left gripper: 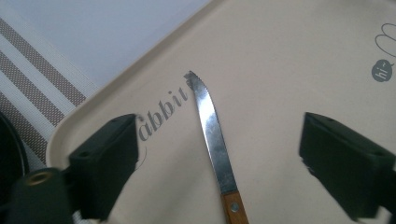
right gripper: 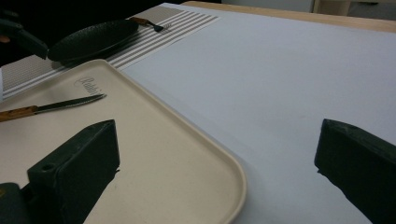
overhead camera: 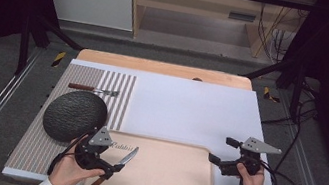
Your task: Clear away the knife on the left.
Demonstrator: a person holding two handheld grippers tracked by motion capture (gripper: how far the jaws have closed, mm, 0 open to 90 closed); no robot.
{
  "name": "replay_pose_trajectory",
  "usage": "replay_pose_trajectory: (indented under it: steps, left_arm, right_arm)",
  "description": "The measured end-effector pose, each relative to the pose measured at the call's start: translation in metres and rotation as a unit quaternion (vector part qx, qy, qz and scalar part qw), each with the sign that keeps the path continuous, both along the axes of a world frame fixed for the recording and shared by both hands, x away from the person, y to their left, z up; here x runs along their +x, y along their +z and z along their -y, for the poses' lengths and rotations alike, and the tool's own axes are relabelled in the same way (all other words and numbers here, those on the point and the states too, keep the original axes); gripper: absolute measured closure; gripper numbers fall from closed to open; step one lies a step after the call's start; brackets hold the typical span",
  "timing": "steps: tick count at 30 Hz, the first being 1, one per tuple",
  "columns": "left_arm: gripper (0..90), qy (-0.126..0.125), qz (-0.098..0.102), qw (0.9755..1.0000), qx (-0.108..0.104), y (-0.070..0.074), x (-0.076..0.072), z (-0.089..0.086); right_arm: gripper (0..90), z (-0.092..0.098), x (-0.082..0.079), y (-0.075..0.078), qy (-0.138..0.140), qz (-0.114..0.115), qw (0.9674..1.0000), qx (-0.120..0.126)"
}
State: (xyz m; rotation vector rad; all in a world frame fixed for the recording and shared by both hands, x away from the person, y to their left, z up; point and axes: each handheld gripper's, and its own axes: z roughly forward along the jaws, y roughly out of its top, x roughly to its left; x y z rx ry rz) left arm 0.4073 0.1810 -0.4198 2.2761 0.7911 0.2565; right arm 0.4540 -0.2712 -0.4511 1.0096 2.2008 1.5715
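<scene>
A knife [overhead camera: 119,165] with a wooden handle and a serrated steel blade lies on the left part of a beige tray [overhead camera: 162,183] printed with a rabbit. My left gripper [overhead camera: 116,158] hovers low over it and is open. In the left gripper view the knife blade [left gripper: 211,130] runs up between the two spread jaws, touching neither. My right gripper [overhead camera: 221,151] is open beside the tray's right edge, over the white mat. In the right gripper view its jaws frame the tray's corner [right gripper: 233,175], with the knife [right gripper: 70,103] farther left.
A black round plate [overhead camera: 74,116] sits on a striped placemat [overhead camera: 41,153] left of the tray, close to my left gripper. A fork [overhead camera: 94,89] lies beyond the plate. The white mat [overhead camera: 189,112] spreads behind the tray and to its right.
</scene>
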Motion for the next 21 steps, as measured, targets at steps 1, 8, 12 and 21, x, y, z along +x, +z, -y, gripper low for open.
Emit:
replay_pose_trajectory:
  steps: [1, 8, 12, 21]
  left_arm:
    - [19.7, -0.003, -0.005, 1.0, -0.002, -0.001, 0.001, 0.0]
    - [56.7, -0.022, -0.017, 0.9996, -0.004, -0.008, -0.002, 0.001]
    - [70.2, -0.033, -0.026, 0.9991, -0.001, -0.011, -0.004, 0.005]
    - [85.5, -0.06, -0.046, 0.9971, 0.007, -0.019, -0.007, 0.012]
  right_arm:
    - [0.3, 0.0, 0.0, 0.0, -0.001, -0.001, 1.0, 0.0]
    - [0.3, 0.0, 0.0, 0.0, -0.001, 0.001, 1.0, 0.001]
    - [0.3, 0.0, 0.0, 0.0, -0.001, 0.0, 1.0, 0.0]
    - [0.3, 0.0, 0.0, 0.0, -0.001, 0.0, 1.0, -0.001]
